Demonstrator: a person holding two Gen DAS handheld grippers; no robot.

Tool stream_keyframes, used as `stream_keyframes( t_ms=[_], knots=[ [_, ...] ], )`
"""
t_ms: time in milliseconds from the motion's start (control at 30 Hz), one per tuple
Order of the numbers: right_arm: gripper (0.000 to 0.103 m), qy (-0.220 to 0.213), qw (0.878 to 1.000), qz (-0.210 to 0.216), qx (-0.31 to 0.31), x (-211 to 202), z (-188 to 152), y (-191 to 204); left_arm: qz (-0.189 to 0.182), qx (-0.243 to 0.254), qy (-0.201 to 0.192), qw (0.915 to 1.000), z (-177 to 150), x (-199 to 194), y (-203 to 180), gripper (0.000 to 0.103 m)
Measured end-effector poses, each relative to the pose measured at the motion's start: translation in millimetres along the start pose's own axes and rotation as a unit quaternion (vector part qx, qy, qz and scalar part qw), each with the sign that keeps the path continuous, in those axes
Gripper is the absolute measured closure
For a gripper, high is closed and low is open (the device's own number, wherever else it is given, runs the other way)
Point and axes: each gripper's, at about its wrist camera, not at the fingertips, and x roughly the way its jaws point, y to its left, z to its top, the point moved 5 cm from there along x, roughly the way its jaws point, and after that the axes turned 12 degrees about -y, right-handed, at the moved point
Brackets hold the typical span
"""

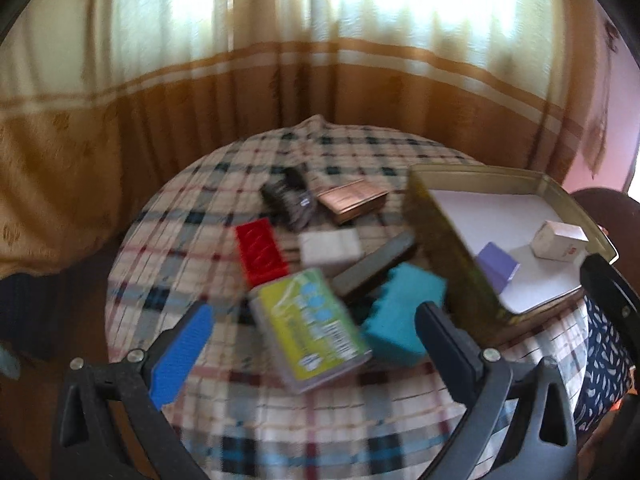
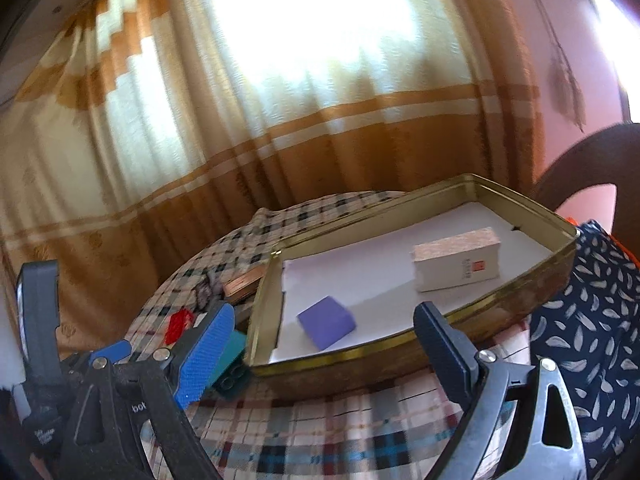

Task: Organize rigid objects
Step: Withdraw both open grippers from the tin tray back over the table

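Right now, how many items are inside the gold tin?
2. A purple block lies near the gold tin's front-left corner, and a white box sits toward its far right. Nothing else shows on the white liner.

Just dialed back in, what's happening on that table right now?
A person is sorting small rigid items into a gold tin tray on the plaid-covered table. A purple block and a white box already lie in the tray. Both hand-held grippers are open and empty: the left hand-held gripper hovers over the yellow-green packet and teal block among the loose items; the right hand-held gripper faces the tray.
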Motion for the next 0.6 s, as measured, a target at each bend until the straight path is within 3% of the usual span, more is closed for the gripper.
stream_keyframes(
  t_ms=[333, 600],
  knots=[
    [0.010, 0.030, 0.995, 0.089, -0.045, -4, -23, 47, 0.032, -0.029, 0.013, 0.9990, -13, 2, 38, 0.001],
    [0.014, 0.055, 0.992, 0.107, -0.047, 1, -35, 54, 0.025, -0.032, 0.022, 0.9989, -14, 8, 37, 0.001]
  ],
)
